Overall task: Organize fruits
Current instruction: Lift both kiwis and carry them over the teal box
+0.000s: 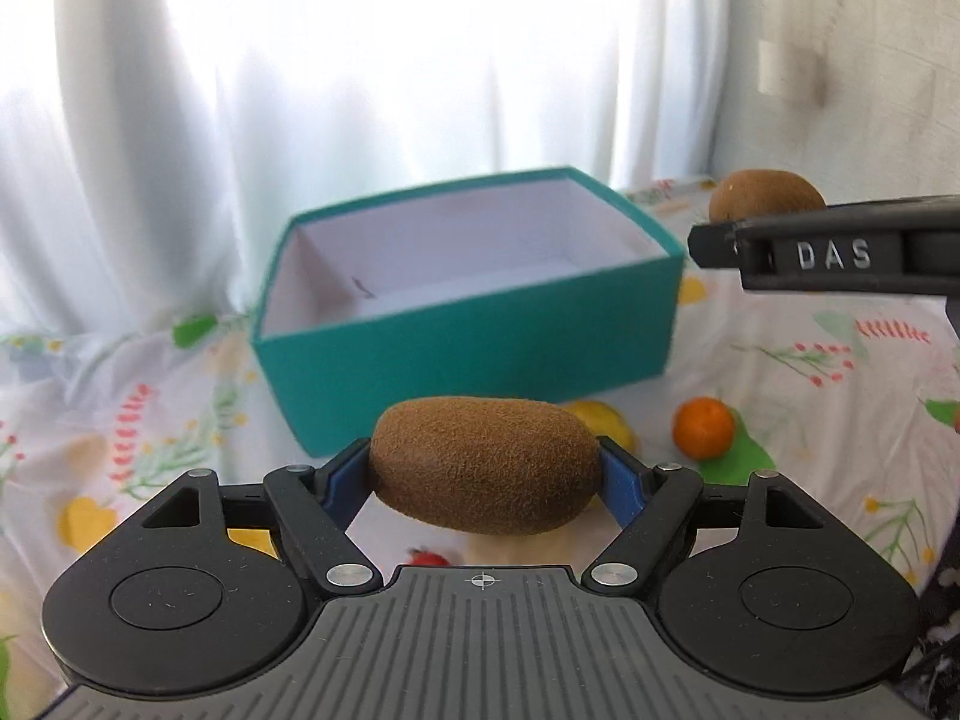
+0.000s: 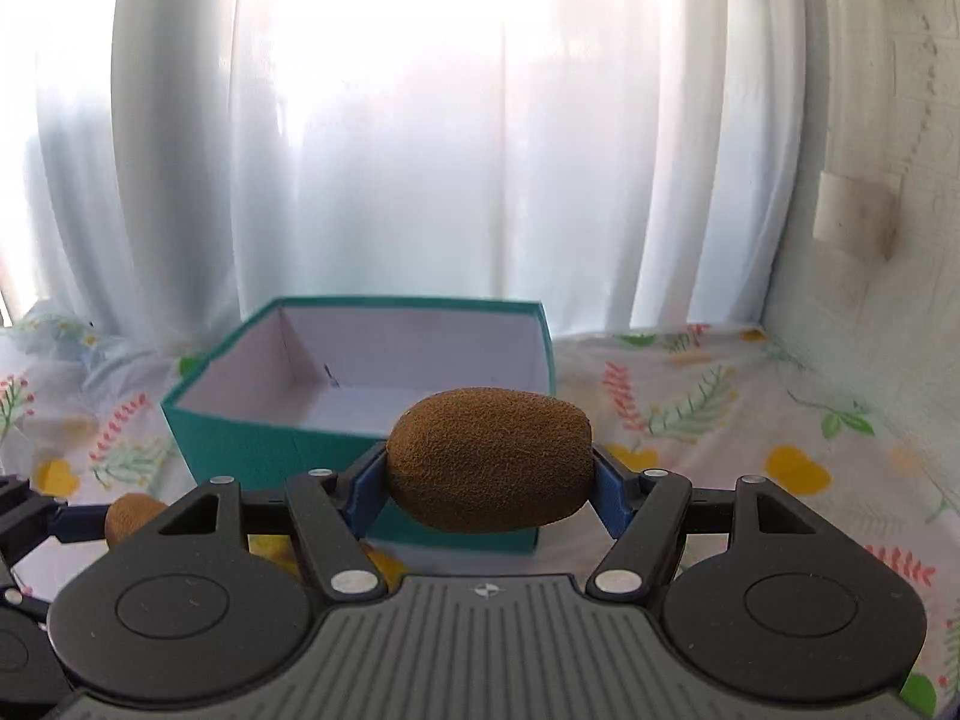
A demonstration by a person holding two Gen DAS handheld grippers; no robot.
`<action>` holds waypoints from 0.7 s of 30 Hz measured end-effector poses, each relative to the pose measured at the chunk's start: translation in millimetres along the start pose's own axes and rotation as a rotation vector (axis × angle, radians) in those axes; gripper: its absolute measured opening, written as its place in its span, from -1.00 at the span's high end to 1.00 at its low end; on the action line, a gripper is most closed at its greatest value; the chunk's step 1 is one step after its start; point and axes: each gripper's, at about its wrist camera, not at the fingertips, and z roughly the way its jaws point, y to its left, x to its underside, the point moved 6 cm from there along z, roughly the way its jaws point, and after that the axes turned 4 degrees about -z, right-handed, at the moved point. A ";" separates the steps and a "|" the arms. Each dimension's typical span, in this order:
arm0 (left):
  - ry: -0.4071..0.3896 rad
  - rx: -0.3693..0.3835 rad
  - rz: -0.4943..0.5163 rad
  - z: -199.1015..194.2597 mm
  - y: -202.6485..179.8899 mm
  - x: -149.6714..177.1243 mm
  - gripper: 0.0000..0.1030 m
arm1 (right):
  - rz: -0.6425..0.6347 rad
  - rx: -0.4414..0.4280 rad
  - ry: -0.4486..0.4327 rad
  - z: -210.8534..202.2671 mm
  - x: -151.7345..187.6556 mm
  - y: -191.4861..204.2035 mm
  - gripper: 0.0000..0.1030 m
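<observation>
Our left gripper (image 1: 485,474) pinches a fuzzy brown oval kiwi (image 1: 485,465) crosswise between its blue fingers (image 1: 621,477); our right gripper (image 2: 487,477) likewise clamps a second brown kiwi (image 2: 489,459). Beyond both fingertips stands the open teal cardboard box (image 1: 468,354), with a small round orange (image 1: 703,427) right of the left fingers.

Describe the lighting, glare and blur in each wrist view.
Left wrist view: backlit curtain blown out white; teal box slightly motion-blurred; kiwi in the left gripper sharp. Right wrist view: same curtain glare, softer; the kiwi held by the right gripper is crisp, with fisheye bending at the edges.
</observation>
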 end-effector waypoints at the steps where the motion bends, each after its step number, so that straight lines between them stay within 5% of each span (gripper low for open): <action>1: -0.004 -0.006 -0.010 -1.9 2.4 -3.1 -0.59 | 0.004 -0.005 -0.009 0.9 -4.3 1.3 -0.32; 8: -0.082 -0.076 -0.045 -18.6 22.4 -39.3 -0.59 | 0.035 -0.036 -0.036 9.7 -25.8 1.4 -0.32; 14: -0.173 -0.150 -0.089 -21.7 46.7 -100.7 -0.59 | 0.054 -0.044 -0.096 16.0 -60.2 3.9 -0.32; 21: -0.133 -0.200 -0.151 13.2 61.8 -123.0 -0.59 | 0.060 -0.045 -0.125 35.5 -68.6 11.3 -0.32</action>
